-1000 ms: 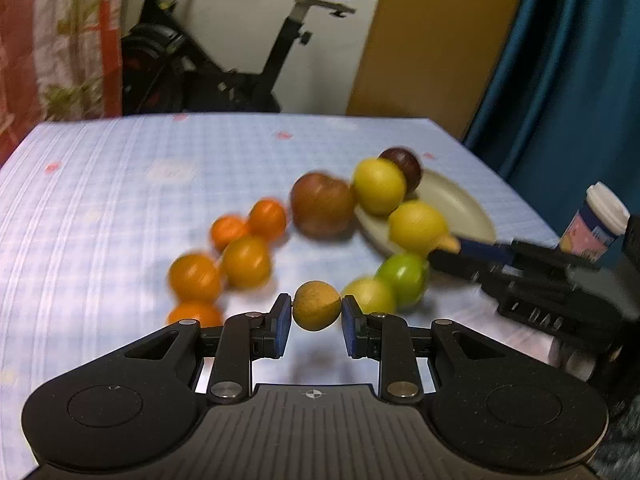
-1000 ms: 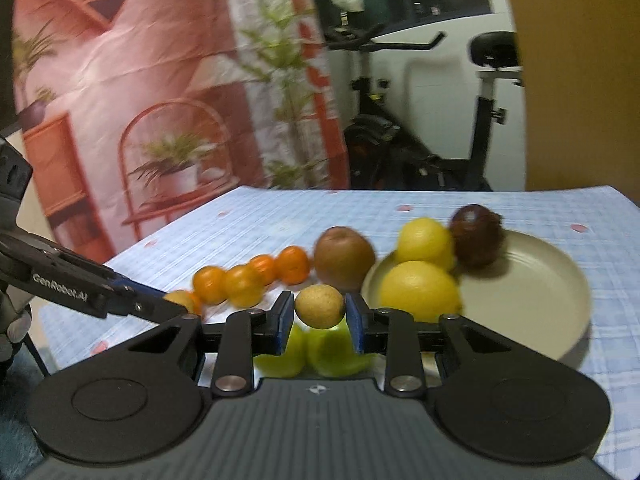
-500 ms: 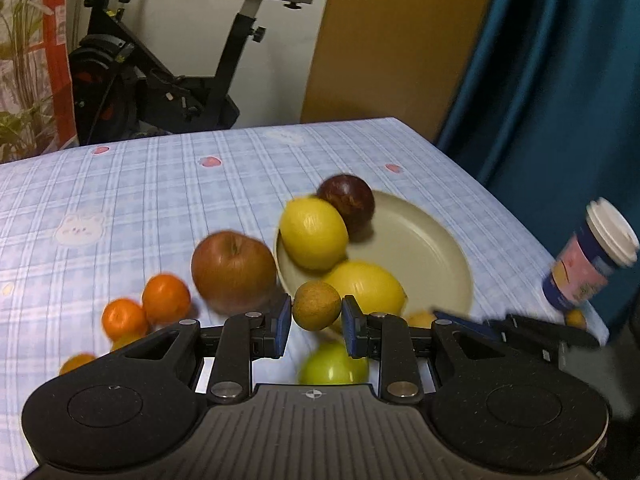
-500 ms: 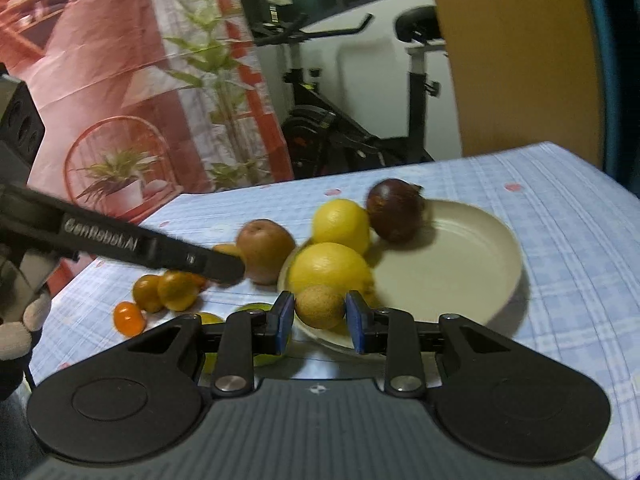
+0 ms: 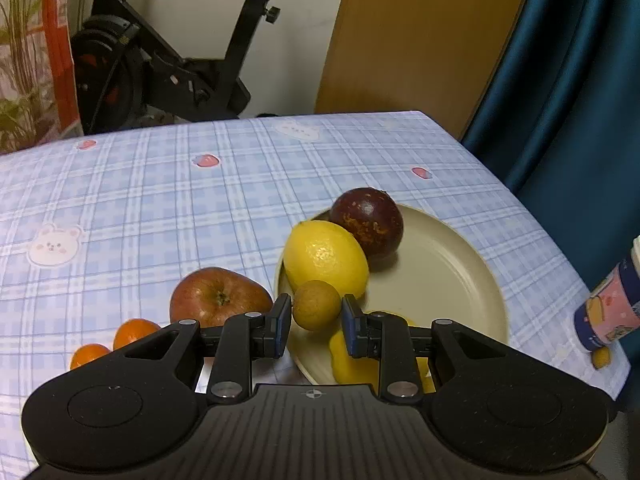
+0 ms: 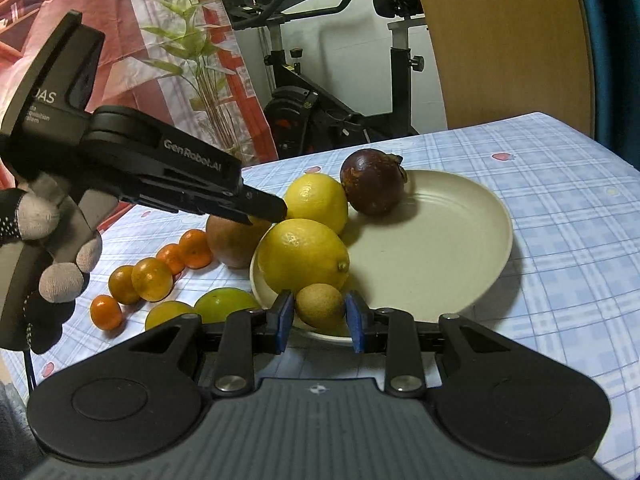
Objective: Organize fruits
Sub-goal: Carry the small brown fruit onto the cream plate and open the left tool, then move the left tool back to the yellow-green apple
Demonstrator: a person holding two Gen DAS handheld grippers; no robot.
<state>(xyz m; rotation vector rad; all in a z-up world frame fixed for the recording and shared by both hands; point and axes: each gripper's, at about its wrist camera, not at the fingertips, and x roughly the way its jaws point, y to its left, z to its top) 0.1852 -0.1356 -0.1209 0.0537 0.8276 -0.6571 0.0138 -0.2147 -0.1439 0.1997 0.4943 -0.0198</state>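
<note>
Left wrist: our left tool [image 5: 316,316] pinches a small tan fruit [image 5: 317,305] between its blue pads. 1 s ago it hung over the oranges and green fruits on the table; now it sits over the near-left rim of the plate [image 5: 452,276], in front of a lemon [image 5: 326,258], with a dark purple fruit [image 5: 367,229] behind. Apple [image 5: 218,298] is off the plate, left.

Right wrist: right tool [image 6: 320,322] clamps a second tan fruit [image 6: 320,306], now at the plate's near rim instead of over the green fruits [image 6: 226,300]. 2 lemons and the purple fruit are on the plate; oranges [image 6: 152,278] remain on the table [image 6: 560,200].

We judge both small fruits are ready to drop on the plate; free space is on its right.
</note>
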